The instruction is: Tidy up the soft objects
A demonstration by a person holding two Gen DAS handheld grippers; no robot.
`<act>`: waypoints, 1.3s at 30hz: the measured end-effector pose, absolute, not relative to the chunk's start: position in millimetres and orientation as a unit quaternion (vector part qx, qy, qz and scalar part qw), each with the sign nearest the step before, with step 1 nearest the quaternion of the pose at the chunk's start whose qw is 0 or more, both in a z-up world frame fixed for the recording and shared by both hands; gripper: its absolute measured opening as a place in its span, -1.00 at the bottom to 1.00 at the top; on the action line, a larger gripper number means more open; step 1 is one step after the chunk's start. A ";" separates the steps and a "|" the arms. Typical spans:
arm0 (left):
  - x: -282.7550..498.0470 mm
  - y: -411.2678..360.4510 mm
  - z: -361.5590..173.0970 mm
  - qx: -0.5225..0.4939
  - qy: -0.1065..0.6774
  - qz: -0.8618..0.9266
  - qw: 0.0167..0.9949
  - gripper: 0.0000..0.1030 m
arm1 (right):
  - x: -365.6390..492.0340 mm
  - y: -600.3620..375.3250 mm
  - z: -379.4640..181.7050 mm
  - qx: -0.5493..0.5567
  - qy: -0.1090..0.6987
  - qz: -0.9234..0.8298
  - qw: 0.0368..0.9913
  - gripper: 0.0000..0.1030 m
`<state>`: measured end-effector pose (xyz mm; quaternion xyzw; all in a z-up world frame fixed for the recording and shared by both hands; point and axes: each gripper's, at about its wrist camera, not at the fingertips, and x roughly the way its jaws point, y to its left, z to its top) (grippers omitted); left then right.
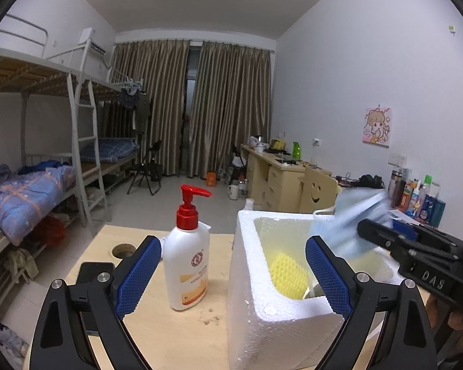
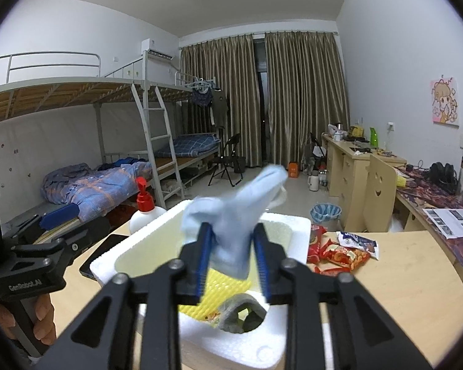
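A white foam box (image 1: 262,311) (image 2: 296,225) stands on the wooden table. Inside it lie a yellow mesh sponge (image 1: 288,274) (image 2: 222,289) and a grey rolled cloth (image 2: 240,311). A light blue cloth (image 1: 348,219) (image 2: 240,209), blurred, hangs over the box between the fingers of my right gripper (image 2: 231,246) (image 1: 370,231). Its jaws stand a little apart and the pads do not press on the cloth. My left gripper (image 1: 231,277) is wide open at the box's near left corner, with nothing held.
A white pump bottle with a red top (image 1: 186,265) (image 2: 145,212) stands left of the box. A black phone (image 1: 92,273) (image 2: 105,246) lies further left, near a round hole (image 1: 123,249) in the table. Snack packets (image 2: 339,252) lie to the right.
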<state>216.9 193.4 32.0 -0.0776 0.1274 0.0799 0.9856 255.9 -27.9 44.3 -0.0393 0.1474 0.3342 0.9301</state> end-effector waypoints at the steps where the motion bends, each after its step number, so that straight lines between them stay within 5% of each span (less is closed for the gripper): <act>1: 216.5 193.5 32.0 -0.078 0.126 0.081 0.986 0.84 | 255.0 -27.1 43.6 -0.042 0.146 0.334 0.930 -0.12; 4: 217.0 194.7 31.7 -0.078 0.124 0.082 0.986 0.84 | 252.2 -25.0 42.4 -0.044 0.142 0.335 0.930 0.09; 30: 194.5 185.1 36.4 -0.088 0.137 0.071 0.984 0.84 | 234.4 -38.1 45.1 -0.033 0.137 0.339 0.930 0.30; 39: 158.3 164.5 48.5 -0.082 0.122 0.064 0.987 0.85 | 211.1 -57.8 51.7 -0.024 0.126 0.328 0.936 0.53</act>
